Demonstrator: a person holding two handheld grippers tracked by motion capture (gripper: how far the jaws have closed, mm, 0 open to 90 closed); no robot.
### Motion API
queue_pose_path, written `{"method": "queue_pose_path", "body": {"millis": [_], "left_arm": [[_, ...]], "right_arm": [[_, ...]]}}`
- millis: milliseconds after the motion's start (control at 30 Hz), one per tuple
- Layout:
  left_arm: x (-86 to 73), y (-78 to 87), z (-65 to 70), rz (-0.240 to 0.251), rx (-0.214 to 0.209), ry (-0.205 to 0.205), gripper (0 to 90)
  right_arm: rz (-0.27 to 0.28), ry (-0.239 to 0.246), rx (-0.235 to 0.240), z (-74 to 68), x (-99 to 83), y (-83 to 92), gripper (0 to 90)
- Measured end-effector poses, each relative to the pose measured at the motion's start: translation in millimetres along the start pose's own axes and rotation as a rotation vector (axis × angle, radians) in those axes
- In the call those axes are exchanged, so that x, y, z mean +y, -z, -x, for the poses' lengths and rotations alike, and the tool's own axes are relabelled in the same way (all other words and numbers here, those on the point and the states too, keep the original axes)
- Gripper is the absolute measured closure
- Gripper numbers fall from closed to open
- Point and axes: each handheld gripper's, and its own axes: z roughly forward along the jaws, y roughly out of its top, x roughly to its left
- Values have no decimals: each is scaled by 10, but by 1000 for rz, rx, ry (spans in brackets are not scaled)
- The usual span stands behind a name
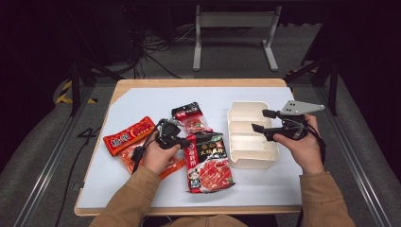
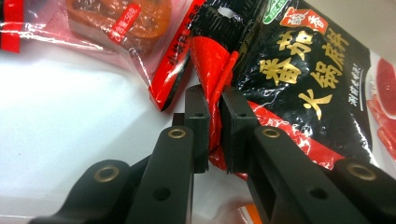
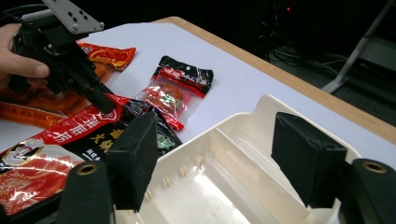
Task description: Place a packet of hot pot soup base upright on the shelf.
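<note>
Bench (image 1: 142,99): a wide white top with a wooden edge. All the things lie on it.

Box (image 1: 241,116): a pale plastic box with two long parts. It sits on the right side, just beside the big packet.

Big packet (image 1: 208,163): a black and red food packet with gold writing. It lies flat in the middle, between the two hands. Its long side runs from the person toward the far edge. Its top left corner is at the left tongs.

Other packets: a small black and red packet (image 1: 191,116) lies behind the big one. An orange-red packet (image 1: 128,135) lies to the left. A clear packet (image 2: 116,18) with orange sauce lies under the left hand.

Left tongs (image 1: 178,141): they are pinched tight on the red edge of the big packet. This hand is the nearer one. The packet stretches away to the right of it, toward the box.

Right tongs (image 1: 257,120): they are wide apart and hold nothing. They hang over the box.

Next move, my guess: lift the big packet by its corner and carry it right, into the box. Its long side should line up with a long part of the box.

Left gripper view: it shows the red edge (image 2: 215,88) folded and squashed between the two black pads. The high view is too far off to show that.

Right gripper view: it shows the box (image 3: 219,186) has nothing in it, and the left tongs (image 3: 105,105) pressing down on the packet corner.
</note>
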Motion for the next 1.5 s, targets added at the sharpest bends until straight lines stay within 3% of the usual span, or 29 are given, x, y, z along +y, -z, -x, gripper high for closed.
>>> {"method": "queue_pose_path", "body": {"millis": [167, 267, 433, 533, 700, 933, 1233, 1500], "left_arm": [[2, 55, 10, 14, -11, 12, 842], [20, 125, 53, 39, -11, 1, 844], [57, 297, 154, 91, -32, -23, 843], [73, 370, 213, 111, -36, -44, 845], [89, 519, 341, 154, -57, -84, 845], [103, 689, 513, 206, -51, -148, 849], [105, 901, 677, 294, -30, -208, 852], [108, 1026, 807, 339, -20, -251, 853]], "right_arm": [[21, 9, 25, -5, 7, -8, 392], [23, -4, 42, -11, 12, 4, 470], [15, 3, 41, -26, 23, 26, 516], [22, 4, 35, -47, 37, 40, 518], [80, 32, 39, -87, 70, 66, 503], [39, 18, 40, -203, 155, 116, 477], [64, 46, 89, -344, 251, 189, 490], [65, 51, 136, -426, 290, 192, 476]]}}
